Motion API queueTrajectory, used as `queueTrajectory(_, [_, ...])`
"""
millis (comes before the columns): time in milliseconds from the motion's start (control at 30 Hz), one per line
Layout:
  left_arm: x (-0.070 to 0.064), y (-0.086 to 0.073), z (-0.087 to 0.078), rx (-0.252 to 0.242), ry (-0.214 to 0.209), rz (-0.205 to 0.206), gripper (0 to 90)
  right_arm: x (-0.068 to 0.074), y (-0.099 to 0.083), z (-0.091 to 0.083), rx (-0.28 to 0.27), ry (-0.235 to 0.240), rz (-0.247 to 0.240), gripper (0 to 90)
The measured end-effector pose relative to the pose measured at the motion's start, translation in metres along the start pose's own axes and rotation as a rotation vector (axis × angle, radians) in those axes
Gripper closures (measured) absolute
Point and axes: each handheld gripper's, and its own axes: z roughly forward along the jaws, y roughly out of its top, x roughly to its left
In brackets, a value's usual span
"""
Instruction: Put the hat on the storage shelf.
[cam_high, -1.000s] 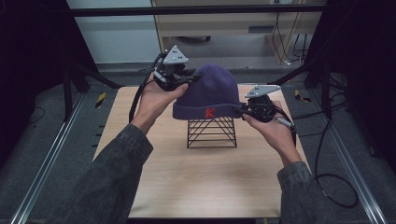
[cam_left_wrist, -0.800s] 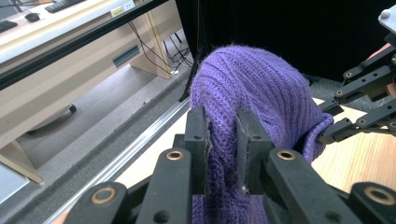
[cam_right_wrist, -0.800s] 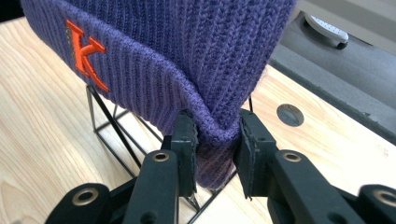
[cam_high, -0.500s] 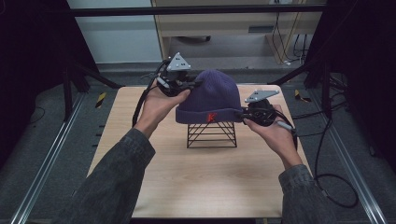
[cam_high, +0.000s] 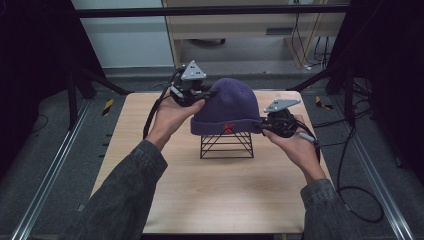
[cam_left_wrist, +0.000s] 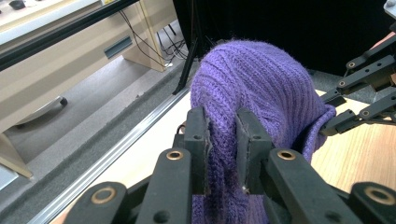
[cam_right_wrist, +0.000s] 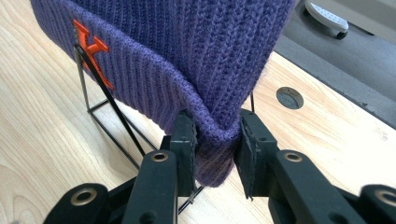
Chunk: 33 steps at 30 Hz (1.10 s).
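While draped over the black wire stand (cam_high: 226, 146) on the pale wood table (cam_high: 210, 195), the purple rib-knit hat (cam_high: 227, 106) is pinched both sides: left gripper (cam_left_wrist: 223, 140) clamps a fold of knit, right gripper (cam_right_wrist: 215, 144) clamps the thick folded cuff near the orange letter (cam_right_wrist: 91, 46).

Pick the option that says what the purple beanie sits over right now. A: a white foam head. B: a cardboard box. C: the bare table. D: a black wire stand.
D: in the high view the purple beanie sits over a black wire stand, whose thin black rods also show under its cuff in the right gripper view.
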Motion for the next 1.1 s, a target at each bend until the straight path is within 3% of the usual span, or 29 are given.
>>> queueTrajectory(267, [-0.004,-0.005,0.004,0.019,-0.006,0.011,76.4,0.002,-0.008,0.006,0.011,0.009,0.004,69.7])
queueTrajectory(467, [-0.005,-0.012,0.009,0.025,-0.016,-0.004,76.4,0.003,-0.014,0.011,0.025,0.014,0.008,69.1])
queueTrajectory(1100, [-0.011,-0.014,0.014,0.037,-0.025,0.012,76.4,0.003,-0.024,0.015,0.035,0.018,0.021,68.4])
